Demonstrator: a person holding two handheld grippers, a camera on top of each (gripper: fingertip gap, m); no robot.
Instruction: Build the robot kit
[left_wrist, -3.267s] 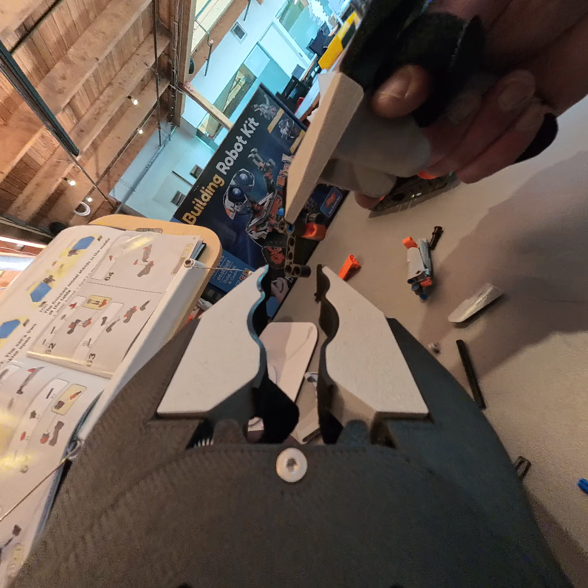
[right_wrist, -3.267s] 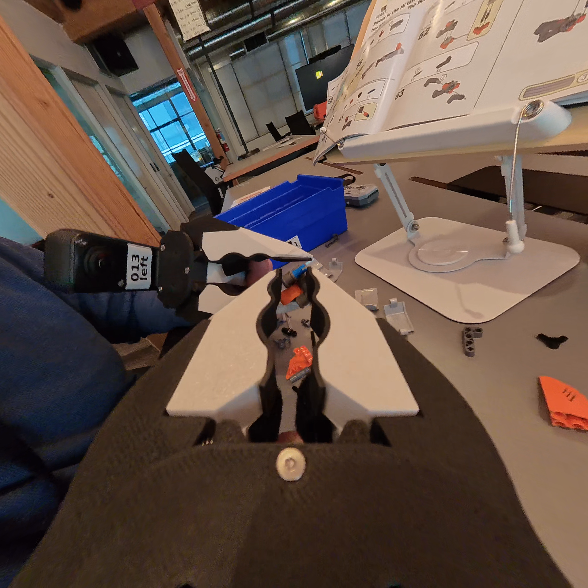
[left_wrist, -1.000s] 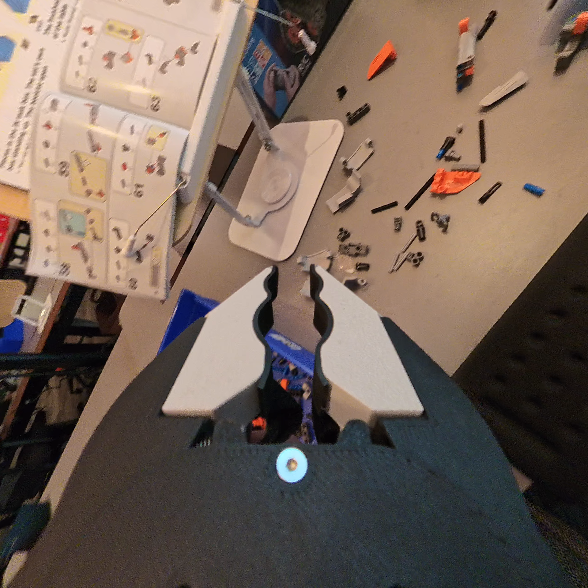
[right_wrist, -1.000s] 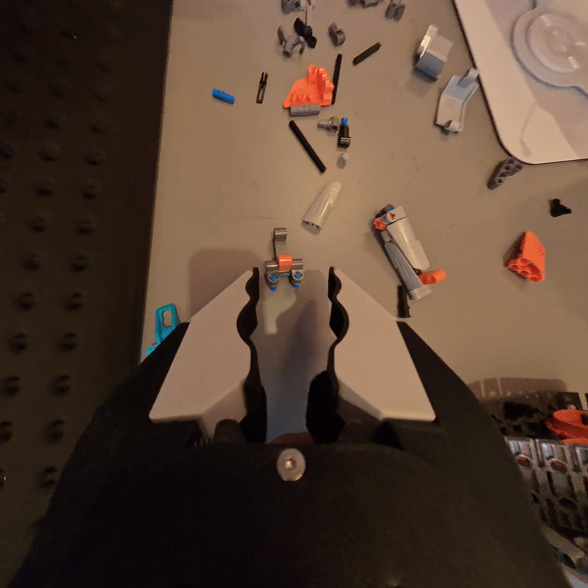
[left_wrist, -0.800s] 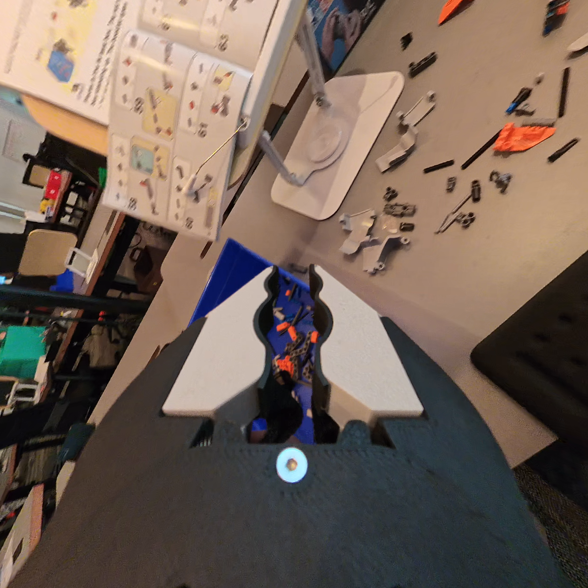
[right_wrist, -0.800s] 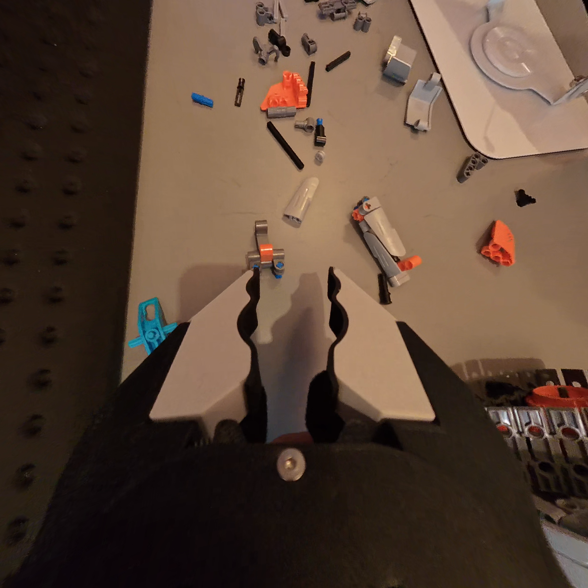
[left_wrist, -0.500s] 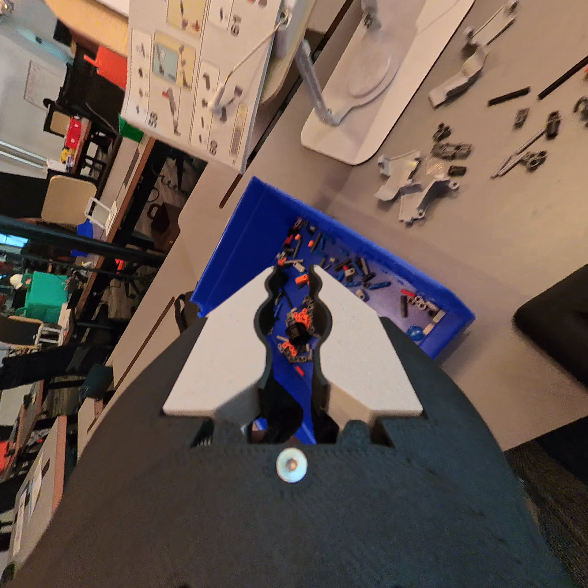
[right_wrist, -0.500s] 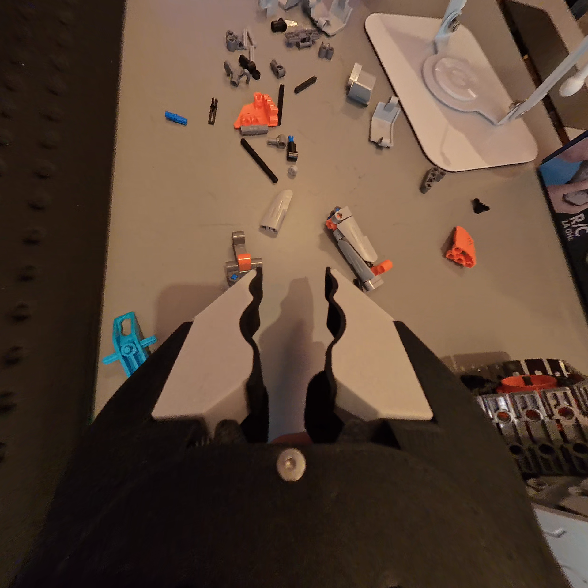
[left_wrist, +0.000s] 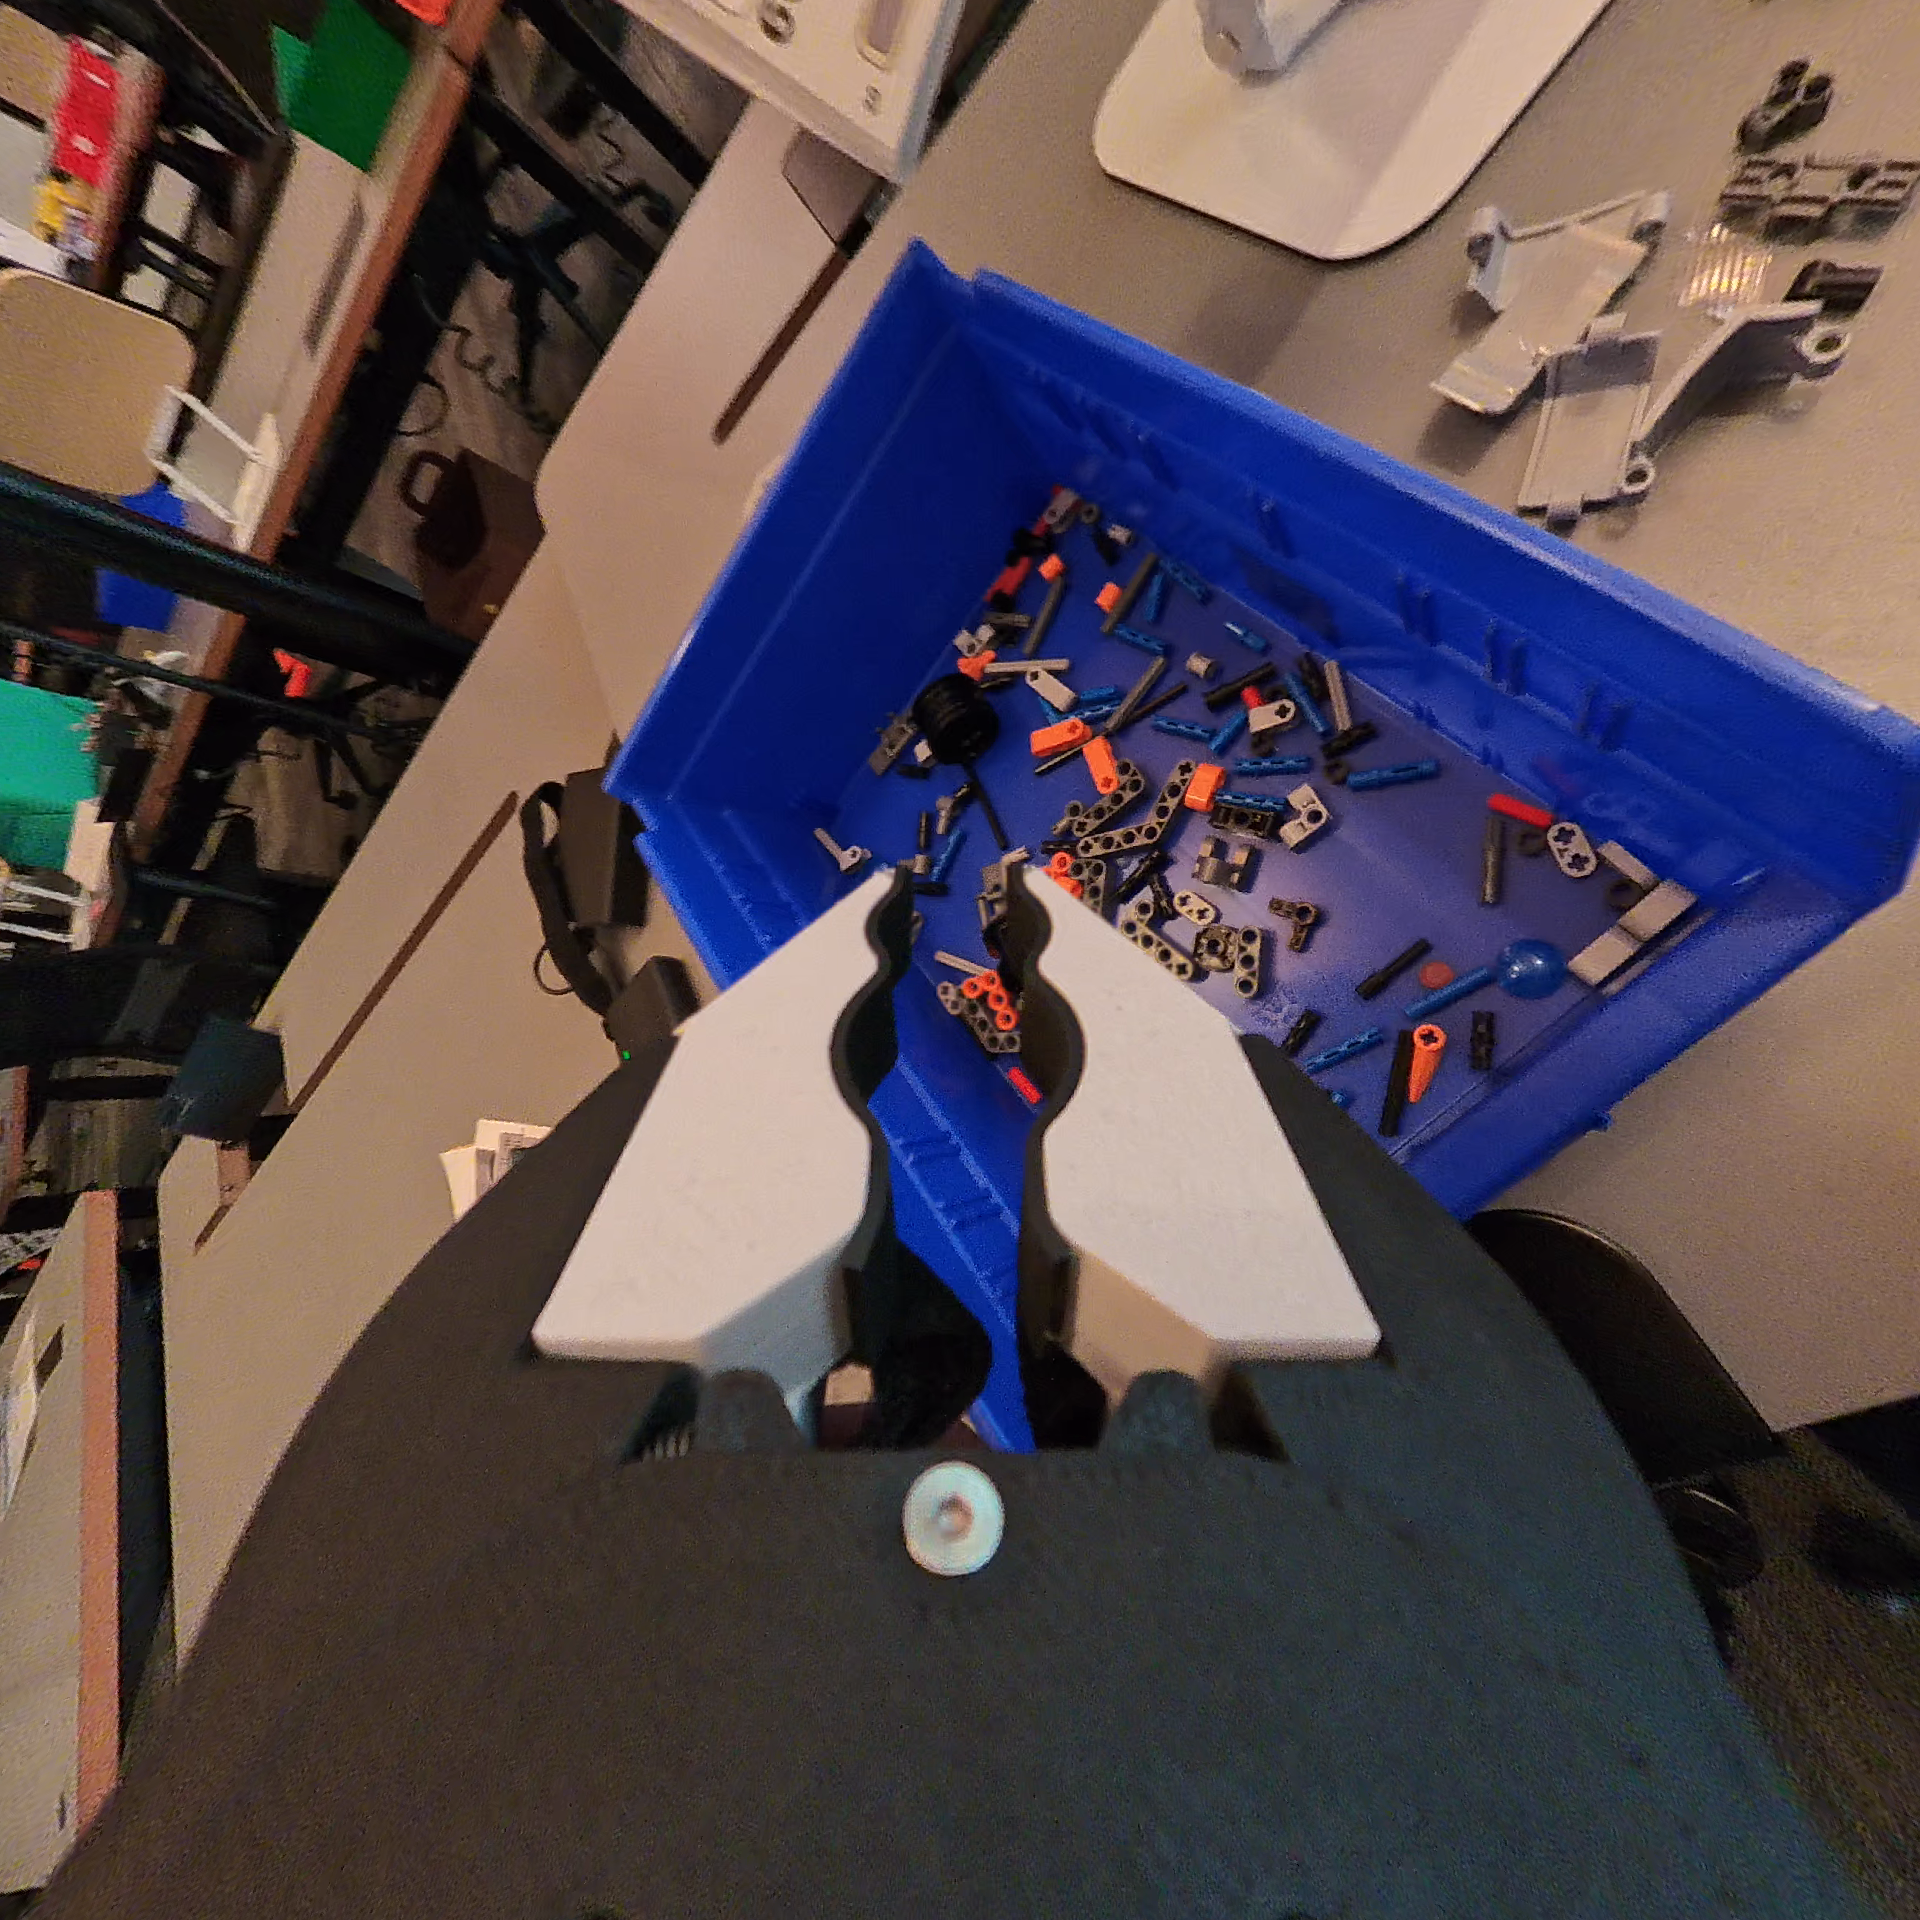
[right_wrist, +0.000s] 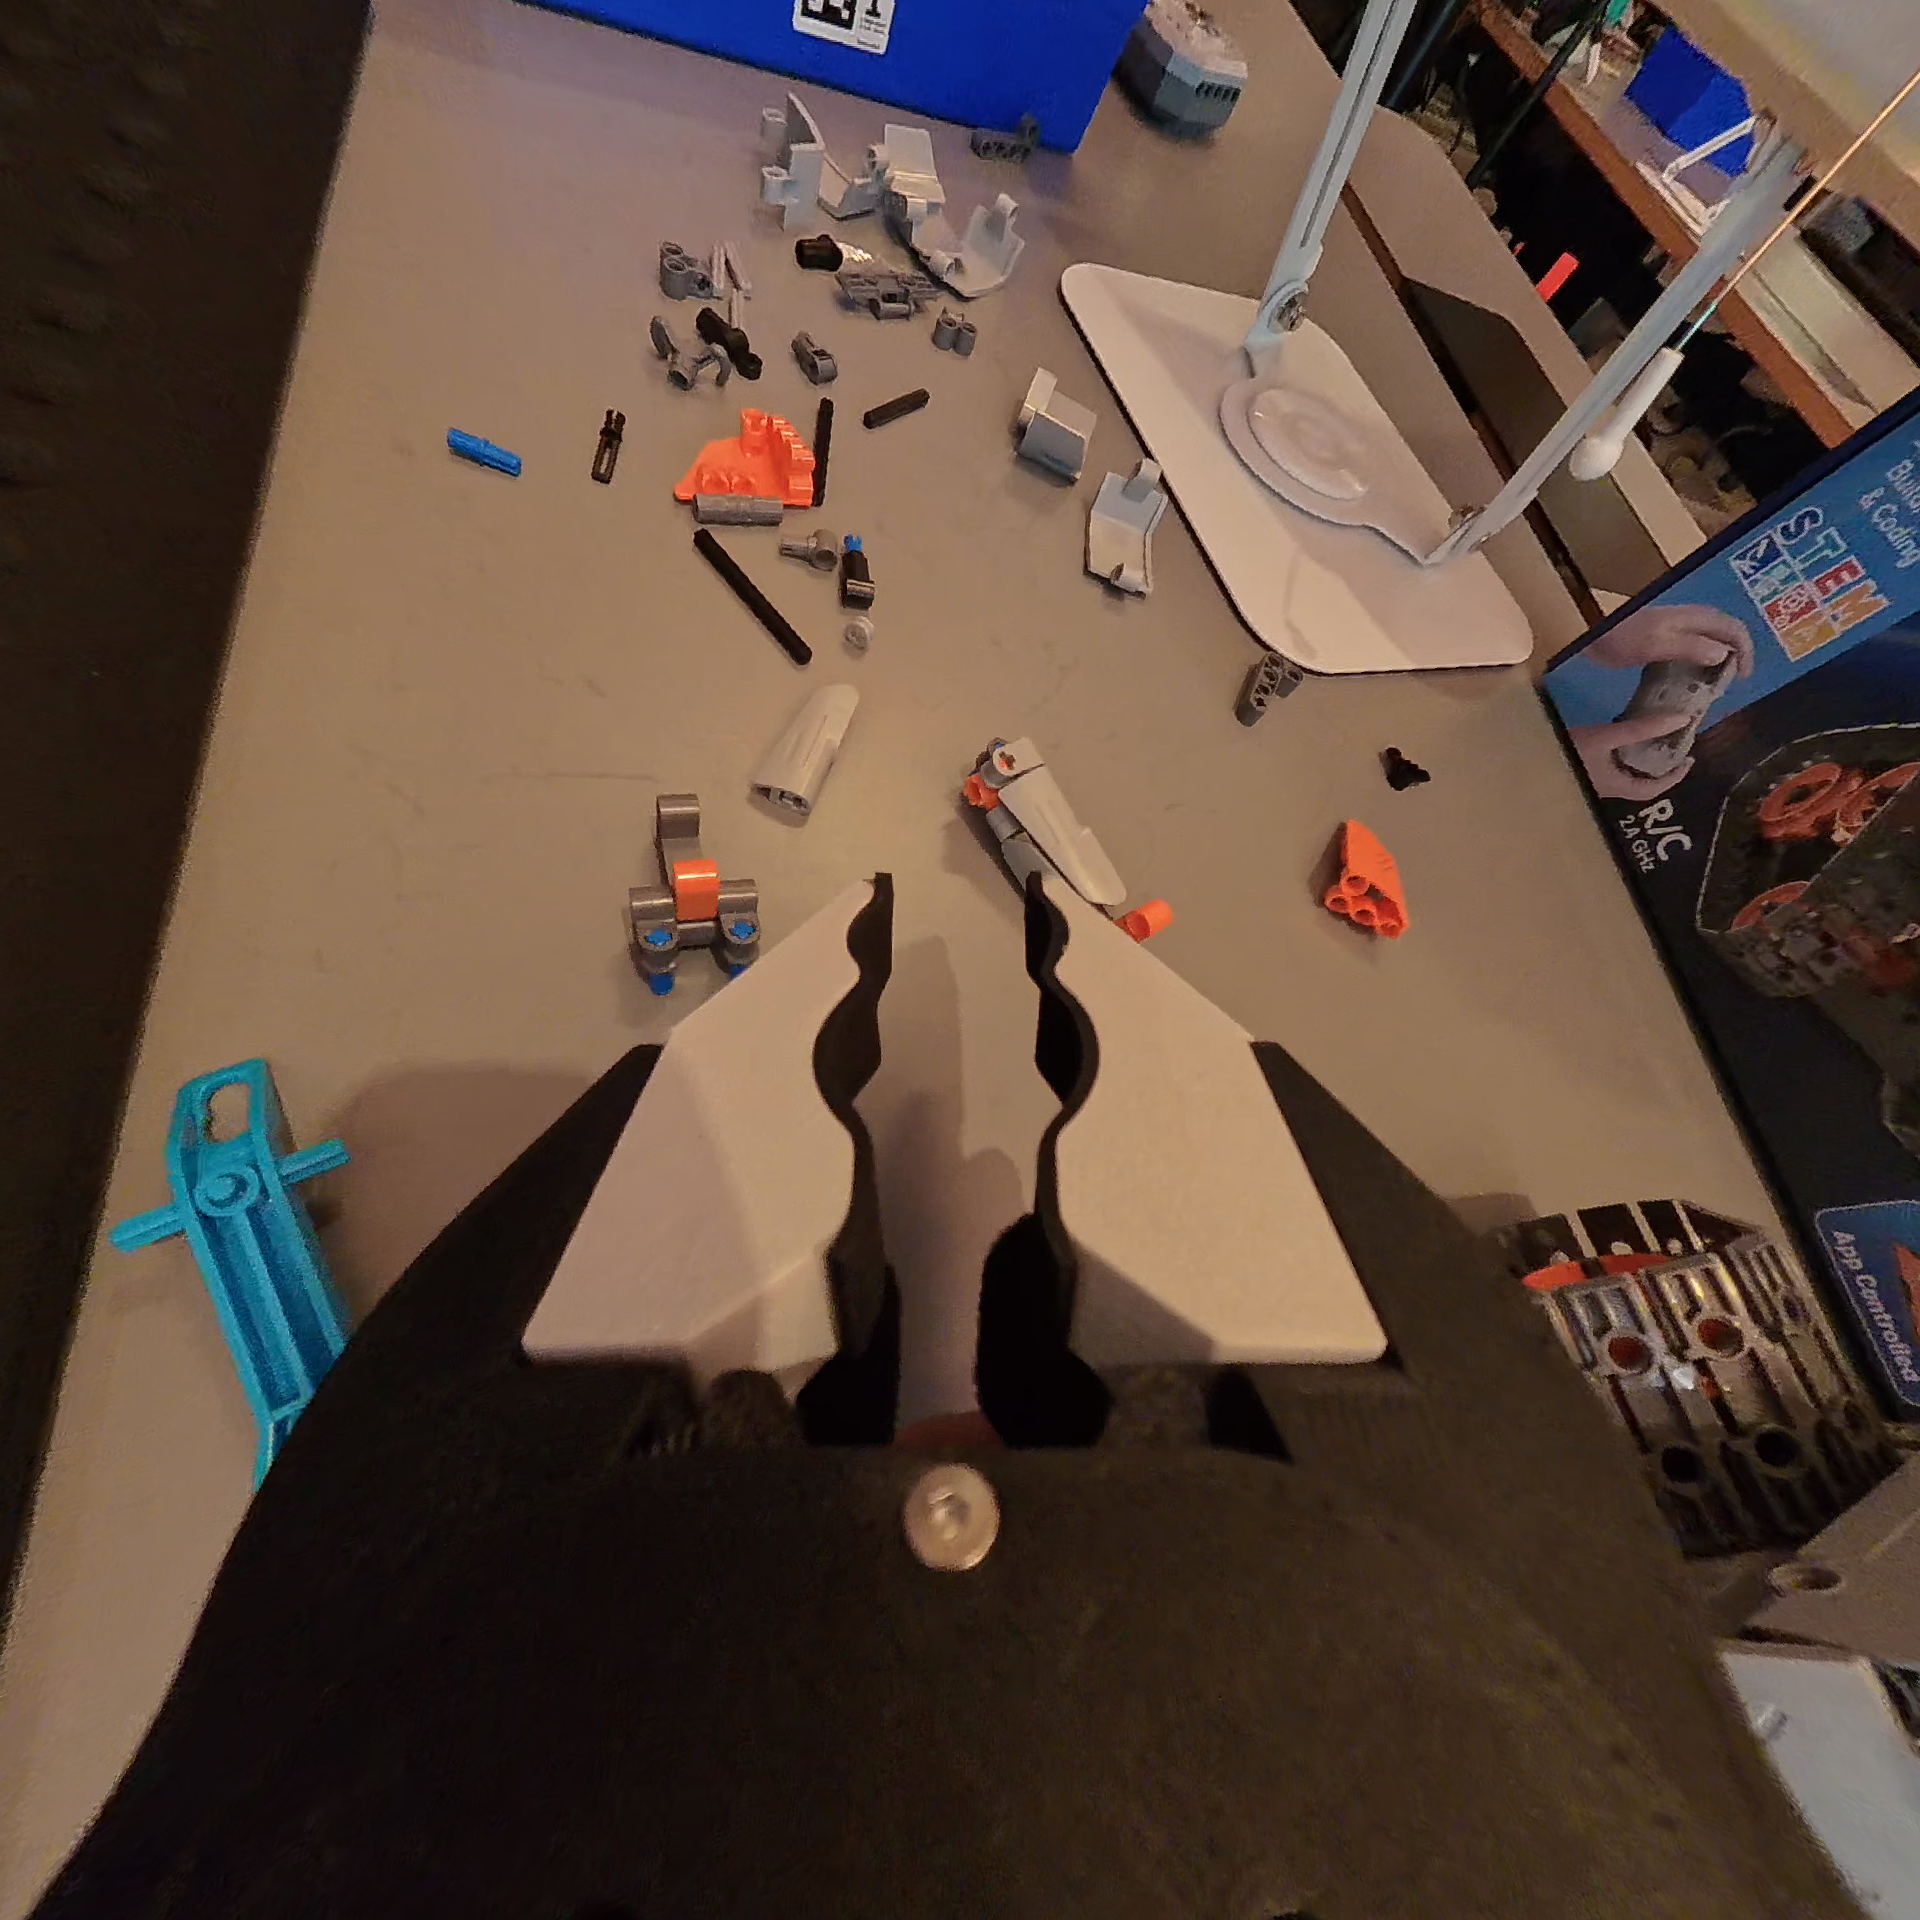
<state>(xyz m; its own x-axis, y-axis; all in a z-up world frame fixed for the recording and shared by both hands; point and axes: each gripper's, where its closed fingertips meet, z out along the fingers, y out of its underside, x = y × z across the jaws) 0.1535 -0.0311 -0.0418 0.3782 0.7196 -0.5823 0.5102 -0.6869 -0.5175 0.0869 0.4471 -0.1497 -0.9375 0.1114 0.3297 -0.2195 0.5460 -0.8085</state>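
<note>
Left gripper: parted, empty, above blue bin of loose parts. Right gripper: parted, empty, over table.

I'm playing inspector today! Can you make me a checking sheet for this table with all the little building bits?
Surface: grey table, strewn with small parts.
Job's things: blue bin holding many small black, blue and orange pieces; small grey-and-orange assembly lying left of the right fingertips.
Clutter: white stand base, turquoise tool, orange wedge piece, kit box, grey panels.
Grippers: left gripper open, empty, above the bin; right gripper open, empty, above the table.
Cables: black cord off the table's edge beside the bin.
Surroundings: shelves and other tables, dim.
</note>
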